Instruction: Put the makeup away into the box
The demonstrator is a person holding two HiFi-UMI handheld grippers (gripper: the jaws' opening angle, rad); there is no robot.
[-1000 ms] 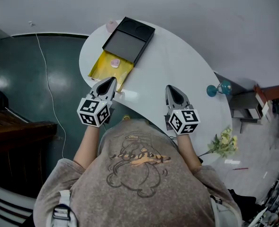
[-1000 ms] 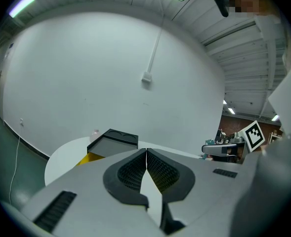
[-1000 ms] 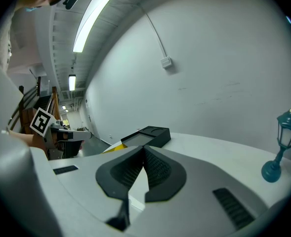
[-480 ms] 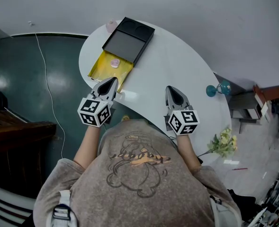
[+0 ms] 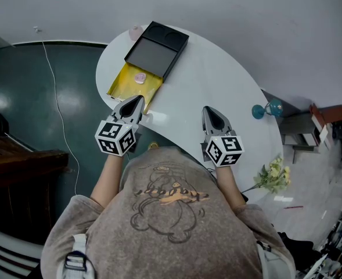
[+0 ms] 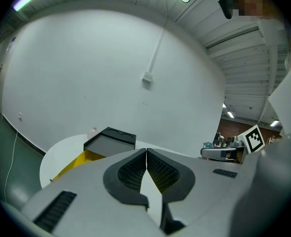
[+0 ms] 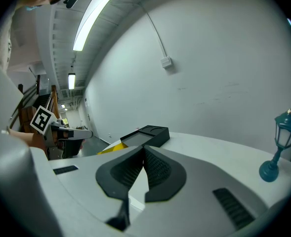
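- Left gripper [image 6: 146, 151]: jaws pressed together, nothing between them. Right gripper [image 7: 143, 153]: the same, tips meeting, empty.
- Both hover at the near edge of the white table [image 5: 217, 80], pointing toward the black box [image 5: 159, 48] ahead.
- The box's yellow drawer [image 5: 124, 89] stands pulled out, just ahead of the left jaws.
- One small pink makeup piece [image 5: 140, 78] lies in that drawer; a second, paler piece [image 5: 136, 32] sits on the table beyond the box's far corner, well ahead of both jaws.
- Count: two grippers, one box, one drawer, two pink pieces.
- My read: the paler piece looks small, light, hard and smooth, so likely slippery. Pinch it across its sides, gently.
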